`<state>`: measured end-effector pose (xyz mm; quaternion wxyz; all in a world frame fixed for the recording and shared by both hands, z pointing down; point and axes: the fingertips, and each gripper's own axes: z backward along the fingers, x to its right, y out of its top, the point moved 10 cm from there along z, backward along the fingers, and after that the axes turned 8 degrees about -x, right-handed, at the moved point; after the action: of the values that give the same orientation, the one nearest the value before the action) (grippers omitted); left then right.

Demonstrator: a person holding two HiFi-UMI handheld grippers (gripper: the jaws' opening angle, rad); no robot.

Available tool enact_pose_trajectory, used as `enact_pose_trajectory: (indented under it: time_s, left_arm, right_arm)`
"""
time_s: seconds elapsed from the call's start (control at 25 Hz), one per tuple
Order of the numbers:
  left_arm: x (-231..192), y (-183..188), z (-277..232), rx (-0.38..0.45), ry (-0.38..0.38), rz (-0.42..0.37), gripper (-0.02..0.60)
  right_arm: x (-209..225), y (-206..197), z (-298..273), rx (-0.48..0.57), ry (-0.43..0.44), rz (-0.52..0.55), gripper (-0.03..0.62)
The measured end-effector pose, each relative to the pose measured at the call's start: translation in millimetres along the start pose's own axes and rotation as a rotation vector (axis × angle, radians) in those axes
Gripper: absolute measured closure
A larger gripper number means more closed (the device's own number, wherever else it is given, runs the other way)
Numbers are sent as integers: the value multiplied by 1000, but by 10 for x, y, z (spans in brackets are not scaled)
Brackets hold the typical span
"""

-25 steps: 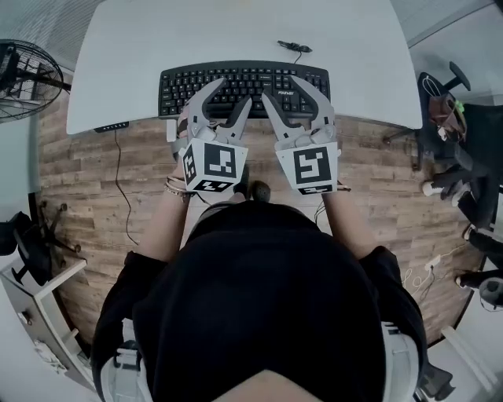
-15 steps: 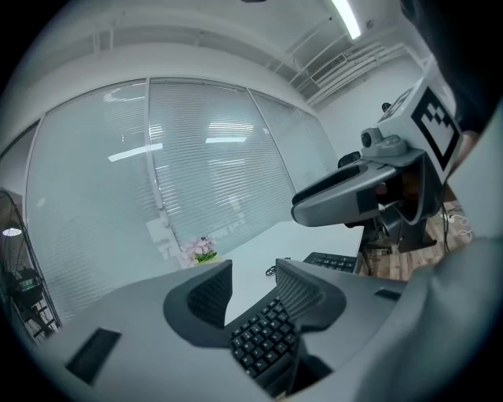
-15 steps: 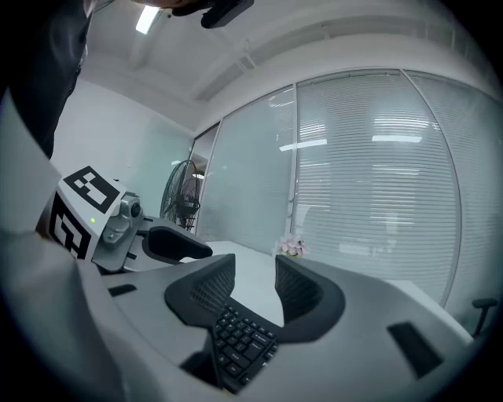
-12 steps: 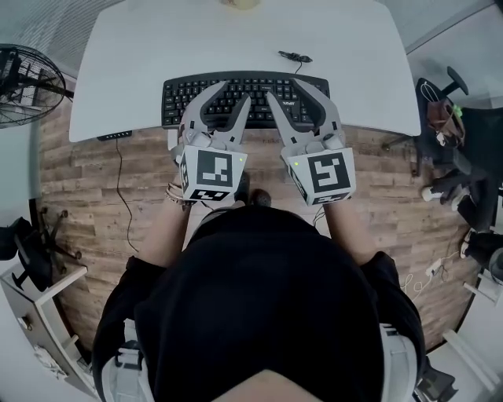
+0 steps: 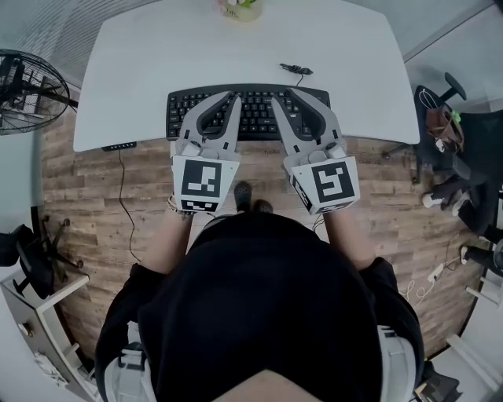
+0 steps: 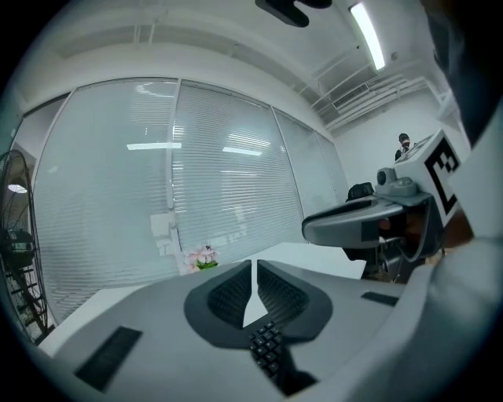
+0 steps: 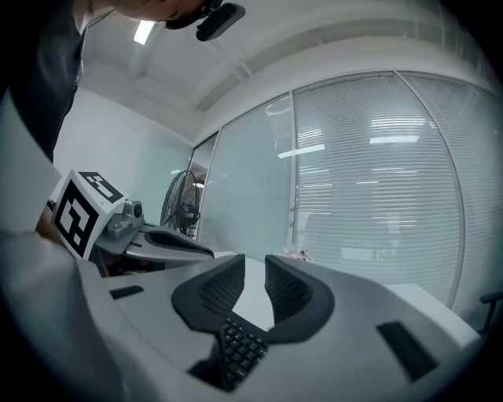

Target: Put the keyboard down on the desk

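so the left gripper [image 6: 253, 265] has just been closing and its jaws are down to a hairline slit at the tips with nothing pinched in there, basically closed on air. the right gripper [image 7: 255, 259] has been closing too, but there's a clear gap between its pads, also with nothing in it. both sit roughly level, side by side, pointing toward the far edge of the desk [image 5: 149, 63], and they hang over the keyboard [image 5: 257, 114] rather than holding it. in each gripper view you can see a patch of black keys down through the opening behind the pads, below the jaws. from the head view the left one covers the keyboard's left half and the right one its right half, with a strip of keys showing between them. the marker cubes [image 5: 204, 182] at their back ends stick out past the desk's near edge, over the wooden floor [image 5: 102, 196]. the keyboard itself lies on the white desk right along the near edge, about in the middle of it, long side parallel to that edge. just behind its right end there's a small black cable clump [image 5: 297, 69], and a little pot of pink flowers [image 5: 242, 6] sits at the middle of the far edge. a black fan [image 5: 23, 78] stands on the floor off the desk's left end, and the gripper views show slatted blinds [image 6: 196, 173] beyond the far edge
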<state>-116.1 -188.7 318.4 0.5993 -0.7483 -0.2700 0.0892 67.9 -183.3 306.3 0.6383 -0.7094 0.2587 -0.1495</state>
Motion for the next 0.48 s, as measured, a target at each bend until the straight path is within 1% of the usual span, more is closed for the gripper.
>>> enact_pose_trajectory:
  time_s: [0.12, 0.24, 0.48]
  left_arm:
    - [-49, 56, -1, 20, -11, 26, 565]
    - [-67, 104, 22, 40, -14, 43, 569]
    - [-91, 154, 17, 50, -14, 41, 569]
  right_arm:
    - [-3, 20, -39, 4, 8, -4, 528]
    - [-4, 55, -29, 13, 9, -2, 531]
    - [0, 130, -29, 40, 14, -24, 547]
